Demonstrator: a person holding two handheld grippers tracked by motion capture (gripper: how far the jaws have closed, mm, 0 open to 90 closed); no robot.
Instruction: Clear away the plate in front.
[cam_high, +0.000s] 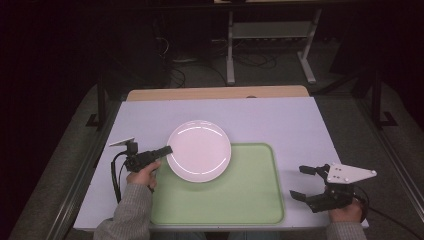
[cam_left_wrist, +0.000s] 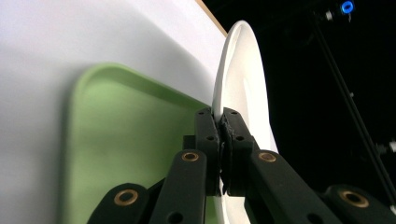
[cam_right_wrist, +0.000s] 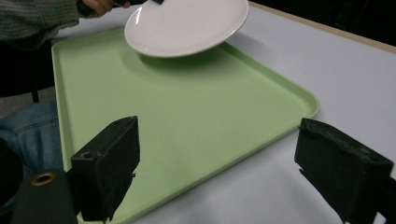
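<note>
A round white plate (cam_high: 199, 150) hangs in the air over the far left corner of the green tray (cam_high: 240, 195), tilted, with its shadow on the tray below. My left gripper (cam_high: 167, 149) is shut on the plate's left rim. In the left gripper view the two black jaws pinch the thin rim of the plate (cam_left_wrist: 243, 84), with the tray (cam_left_wrist: 116, 140) beneath. In the right gripper view the plate (cam_right_wrist: 187, 25) floats above the tray (cam_right_wrist: 187, 121). My right gripper (cam_high: 300, 182) rests open at the table's near right, beside the tray, with nothing between its jaws.
The white table top (cam_high: 280, 120) has a wooden strip (cam_high: 215, 93) along its far edge. Dark floor, cables and a metal stand (cam_high: 270, 45) lie beyond. A sleeve (cam_high: 129, 212) comes in at the near left.
</note>
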